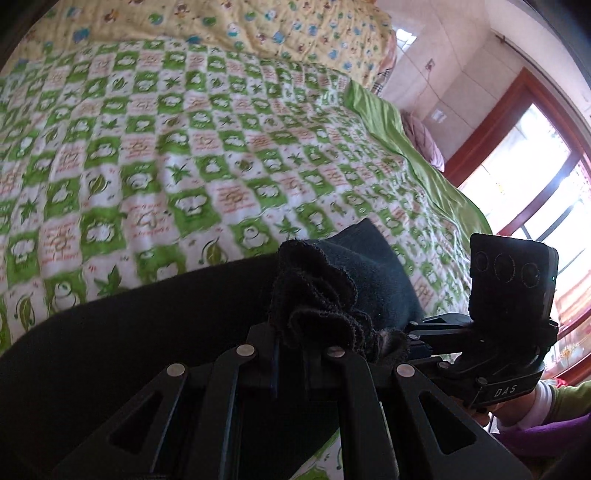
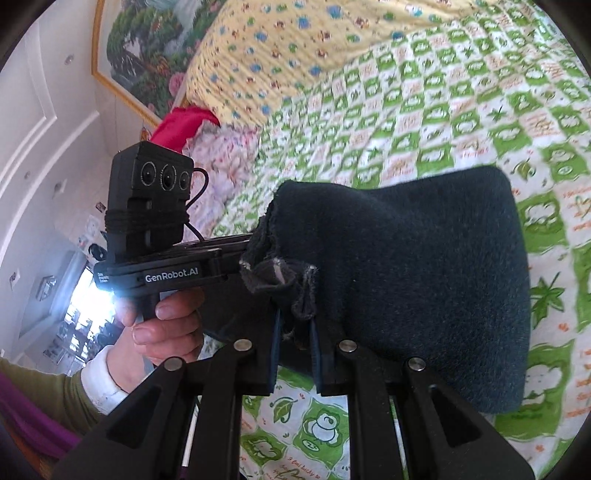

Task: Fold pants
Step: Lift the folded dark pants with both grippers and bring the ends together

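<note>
A green-checked quilt [image 1: 184, 155] covers the bed, a yellow blanket [image 1: 229, 26] lies at its far end. The dark pants [image 2: 424, 266] hang bunched above the quilt, pinched between both tools. The left gripper [image 1: 295, 343] is clamped tight on a ruffled edge. The right gripper [image 2: 295, 332] grips a frayed hem, jaws narrow. A hand [image 2: 162, 328] holds the left tool's handle.

Black linkage grippers [image 2: 295, 354], silver rivets; "GenRobot.AI" is printed on the left gripper [image 2: 236, 258] (olive sleeve [image 2: 48, 391], white cuff).
</note>
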`<act>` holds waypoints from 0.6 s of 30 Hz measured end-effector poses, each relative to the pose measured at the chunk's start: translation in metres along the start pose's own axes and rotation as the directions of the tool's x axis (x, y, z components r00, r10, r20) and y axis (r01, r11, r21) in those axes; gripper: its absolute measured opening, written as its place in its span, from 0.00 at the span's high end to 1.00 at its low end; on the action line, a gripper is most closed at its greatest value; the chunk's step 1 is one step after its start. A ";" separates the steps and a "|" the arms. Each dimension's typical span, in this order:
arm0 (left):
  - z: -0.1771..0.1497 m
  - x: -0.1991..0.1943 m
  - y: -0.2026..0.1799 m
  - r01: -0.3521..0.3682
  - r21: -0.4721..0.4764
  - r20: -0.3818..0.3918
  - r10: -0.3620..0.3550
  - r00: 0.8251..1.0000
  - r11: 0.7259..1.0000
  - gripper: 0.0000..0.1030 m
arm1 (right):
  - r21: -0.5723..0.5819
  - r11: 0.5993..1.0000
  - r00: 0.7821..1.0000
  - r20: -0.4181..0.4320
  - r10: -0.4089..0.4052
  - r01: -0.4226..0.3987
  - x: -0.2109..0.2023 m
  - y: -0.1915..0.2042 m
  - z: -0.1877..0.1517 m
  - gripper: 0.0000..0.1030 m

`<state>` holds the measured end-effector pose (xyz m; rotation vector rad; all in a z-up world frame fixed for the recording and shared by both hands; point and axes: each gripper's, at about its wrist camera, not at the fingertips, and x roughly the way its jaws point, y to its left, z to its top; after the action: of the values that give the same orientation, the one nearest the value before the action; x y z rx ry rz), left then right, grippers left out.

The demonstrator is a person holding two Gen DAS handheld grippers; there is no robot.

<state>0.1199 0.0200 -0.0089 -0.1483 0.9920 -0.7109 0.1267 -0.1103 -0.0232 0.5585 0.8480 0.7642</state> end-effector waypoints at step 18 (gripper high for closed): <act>-0.041 -0.048 0.035 -0.078 -0.196 0.109 0.101 0.989 0.978 0.92 | -0.052 0.999 0.998 -0.067 0.012 -0.015 0.008 0.023 -0.001 0.55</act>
<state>0.0869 0.0840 -0.0125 -0.3086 0.9457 -0.5174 0.1206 -0.0897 -0.0111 0.4945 0.8836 0.8189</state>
